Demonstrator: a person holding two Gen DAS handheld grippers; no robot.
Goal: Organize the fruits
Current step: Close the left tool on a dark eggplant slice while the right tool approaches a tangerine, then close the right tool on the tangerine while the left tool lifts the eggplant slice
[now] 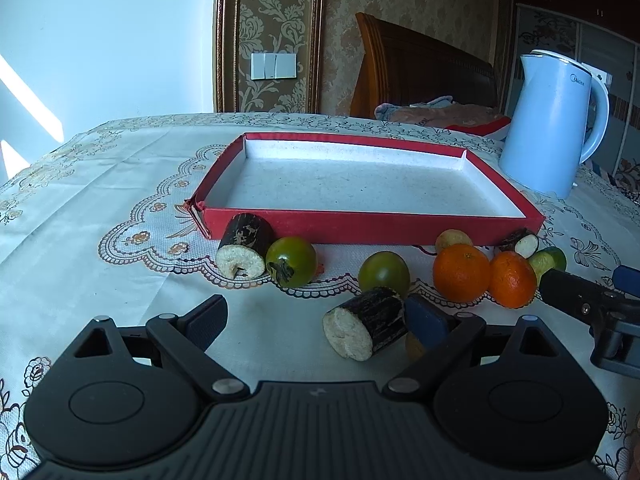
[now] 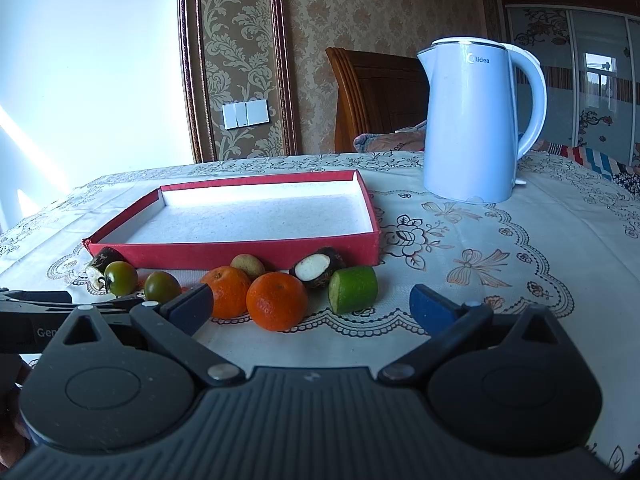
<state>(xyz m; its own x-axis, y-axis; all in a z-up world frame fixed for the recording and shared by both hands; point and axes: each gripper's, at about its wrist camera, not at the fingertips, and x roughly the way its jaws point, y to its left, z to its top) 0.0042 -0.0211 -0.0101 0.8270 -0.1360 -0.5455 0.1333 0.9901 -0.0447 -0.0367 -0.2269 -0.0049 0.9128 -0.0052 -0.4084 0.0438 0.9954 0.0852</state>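
Note:
An empty red tray (image 1: 360,226) (image 2: 240,254) lies on the table. In front of it lie two green tomatoes (image 1: 291,261) (image 1: 384,274), two oranges (image 1: 461,272) (image 1: 513,279), dark sugarcane pieces (image 1: 245,251) (image 1: 366,322) (image 1: 520,242), a lime piece (image 1: 550,259) and a small brown fruit (image 1: 452,238). My left gripper (image 1: 316,316) is open, with the near sugarcane piece just inside its right finger (image 1: 426,320). My right gripper (image 2: 312,306) is open; an orange (image 2: 276,300) and the lime piece (image 2: 353,289) lie just beyond its fingertips.
A light blue electric kettle (image 1: 554,128) (image 2: 476,120) stands behind the tray's right end. The table has a patterned lace cloth (image 1: 120,184). A wooden headboard (image 1: 420,76) and bedding are behind the table. The right gripper shows at the right edge of the left view (image 1: 592,300).

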